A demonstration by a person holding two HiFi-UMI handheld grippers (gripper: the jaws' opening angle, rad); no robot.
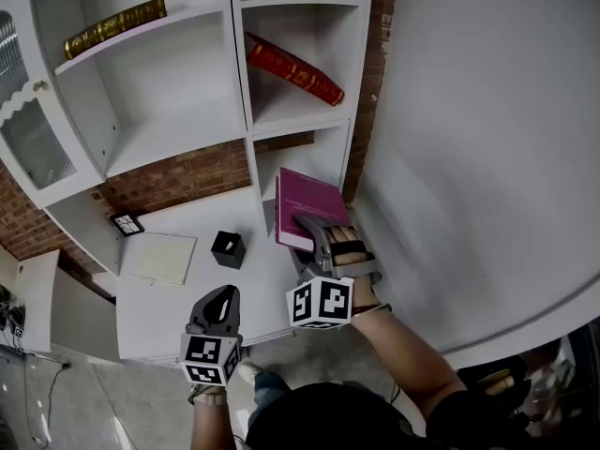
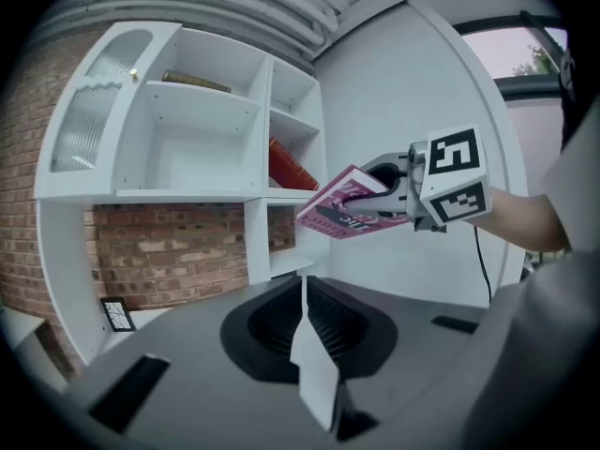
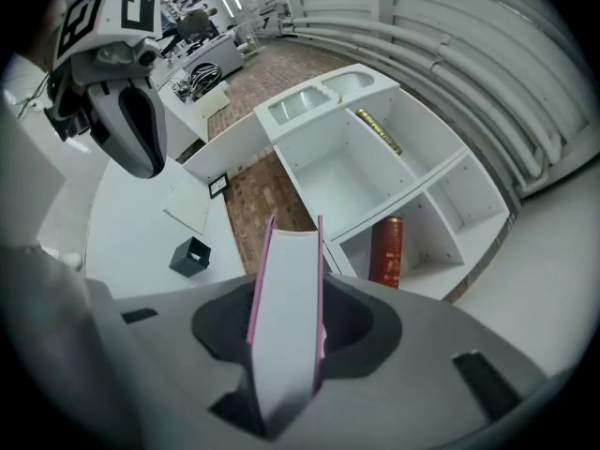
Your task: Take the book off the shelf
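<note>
My right gripper [image 1: 315,229] is shut on a pink book [image 1: 307,204], which it holds by the near edge in front of the low right compartment of the white shelf unit [image 1: 246,92]. In the right gripper view the pink book [image 3: 289,298] stands edge-on between the jaws, its page block showing. In the left gripper view the pink book [image 2: 349,210] hangs in the air, clear of the shelf, with the right gripper [image 2: 392,193] behind it. My left gripper [image 1: 218,309] hovers over the counter's front edge, shut, with nothing in it.
A red book [image 1: 293,68] leans in the upper right compartment and a gold book [image 1: 114,26] lies on the top left shelf. On the white counter [image 1: 159,307] are a small black box [image 1: 228,248], a white pad [image 1: 159,258] and a small frame [image 1: 126,223]. A white wall [image 1: 487,157] runs along the right.
</note>
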